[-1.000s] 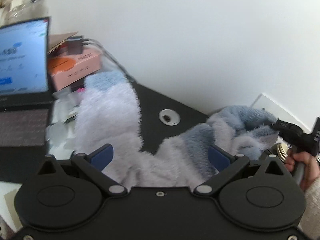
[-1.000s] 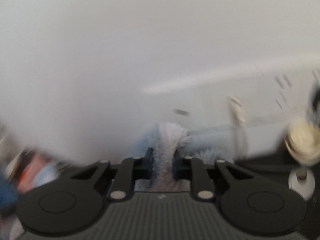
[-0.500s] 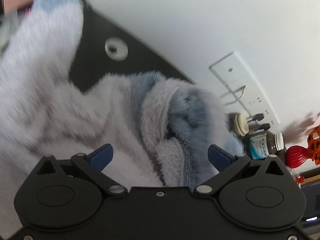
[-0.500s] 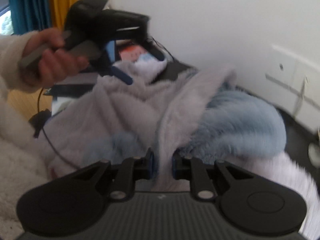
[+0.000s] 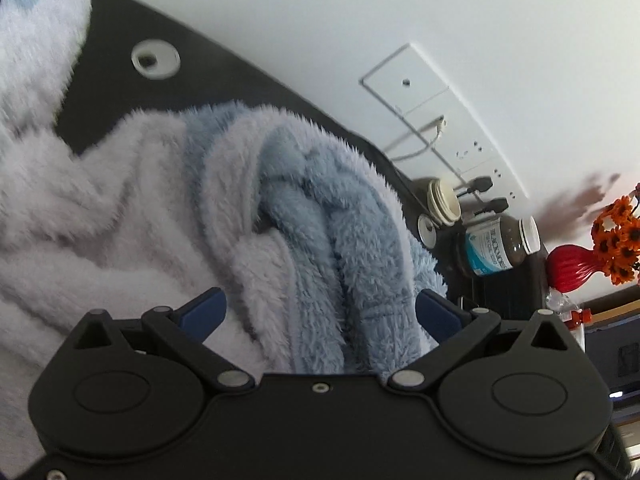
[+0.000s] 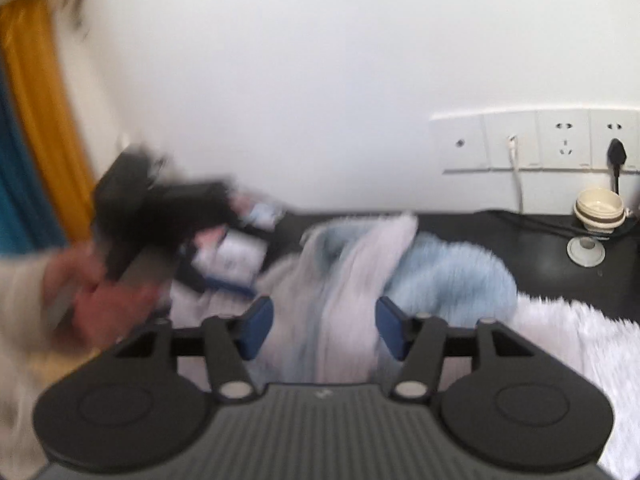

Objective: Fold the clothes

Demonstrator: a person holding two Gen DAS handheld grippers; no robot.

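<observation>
**Fluffy garment, heaped on the counter, released mid-fold**

Left wrist view: left gripper point(image 5: 320, 312) spread wide, empty, poised over the fleece garment point(image 5: 224, 216) bunched on the dark counter point(image 5: 120, 92). Soft, thick, light; likely floppy, not slippery. Best pinched at the blue hem fold just ahead.

Right wrist view: right gripper point(image 6: 324, 328) opening, pale fabric point(image 6: 344, 280) between the pads but loose. Blurred left hand point(image 6: 100, 300) off to the side.

Domestic room: black desk point(image 5: 248, 80) against white wall, wall sockets point(image 6: 560, 140), flower vase point(image 5: 572, 268), curtains point(image 6: 36, 100).
</observation>
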